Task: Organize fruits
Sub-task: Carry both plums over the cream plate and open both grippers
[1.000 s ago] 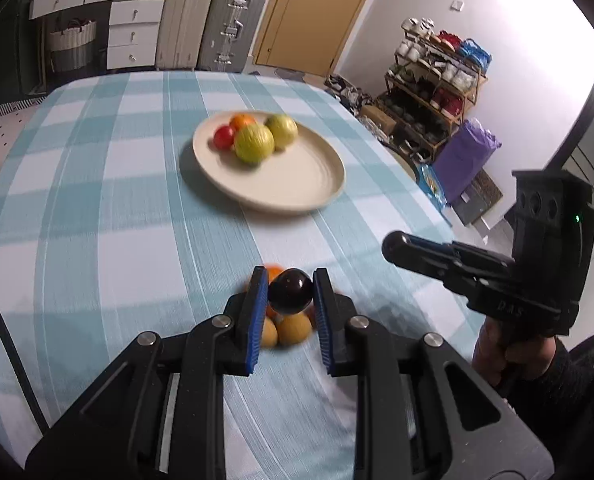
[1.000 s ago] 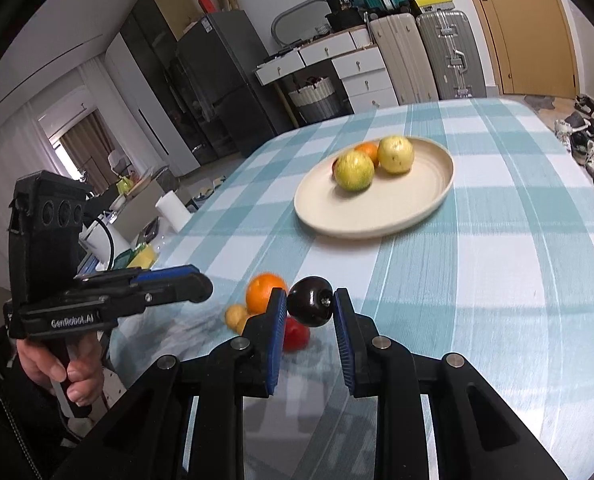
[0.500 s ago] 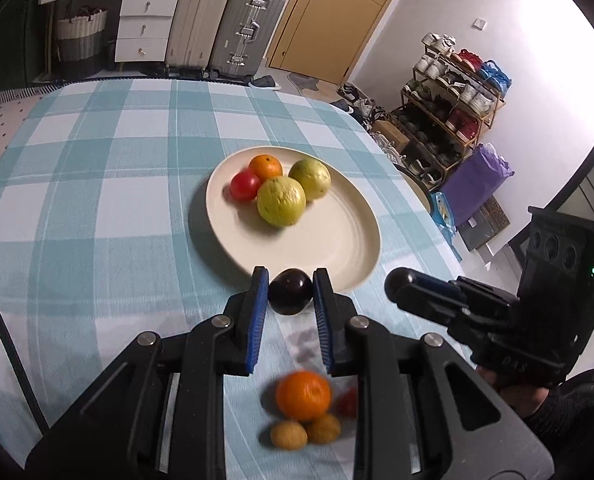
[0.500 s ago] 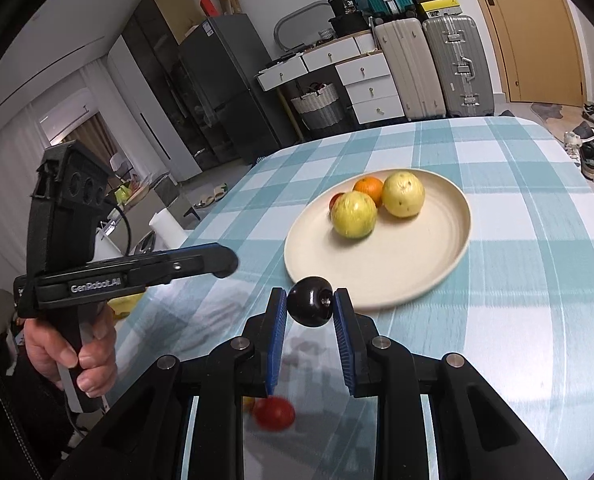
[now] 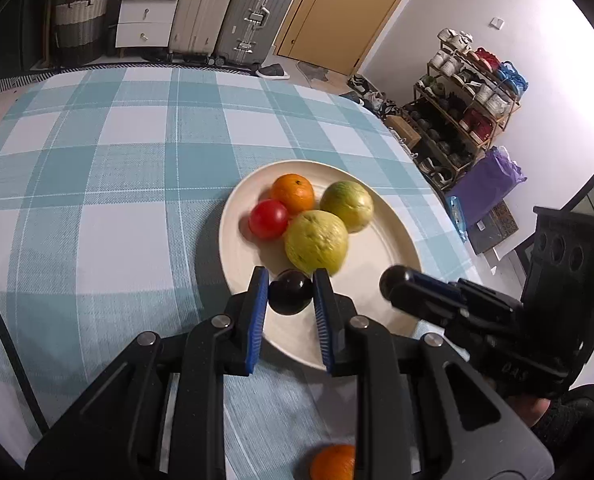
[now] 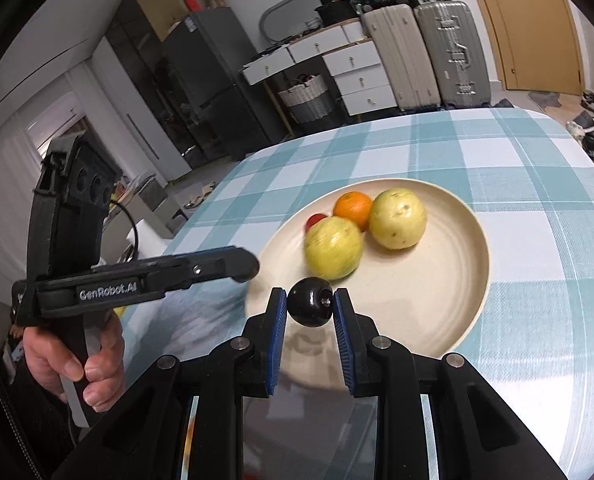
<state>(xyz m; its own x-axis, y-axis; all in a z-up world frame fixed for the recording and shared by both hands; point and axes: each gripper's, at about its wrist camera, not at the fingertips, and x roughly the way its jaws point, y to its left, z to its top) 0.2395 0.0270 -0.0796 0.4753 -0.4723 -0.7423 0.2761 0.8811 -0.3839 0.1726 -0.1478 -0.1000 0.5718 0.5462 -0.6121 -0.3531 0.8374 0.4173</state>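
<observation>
My left gripper (image 5: 290, 292) is shut on a dark purple fruit (image 5: 290, 292) and holds it over the near rim of the cream plate (image 5: 393, 248). My right gripper (image 6: 310, 308) is shut on another dark fruit (image 6: 310, 307), over the plate's near left edge (image 6: 449, 304). The plate holds an orange (image 5: 293, 193), a red tomato (image 5: 268, 219) and two yellow-green fruits (image 5: 316, 241) (image 5: 347, 205). One orange (image 5: 333, 462) lies on the cloth below the left gripper.
The table has a teal and white checked cloth (image 5: 97, 184). The right gripper's body (image 5: 497, 316) is close to the right of the left one. Suitcases (image 5: 253, 12) and a shoe rack (image 5: 469, 92) stand beyond the table.
Both grippers have carried their dark fruits forward from the loose fruit pile to the plate's near edge. The pile has dropped out of view behind them.
</observation>
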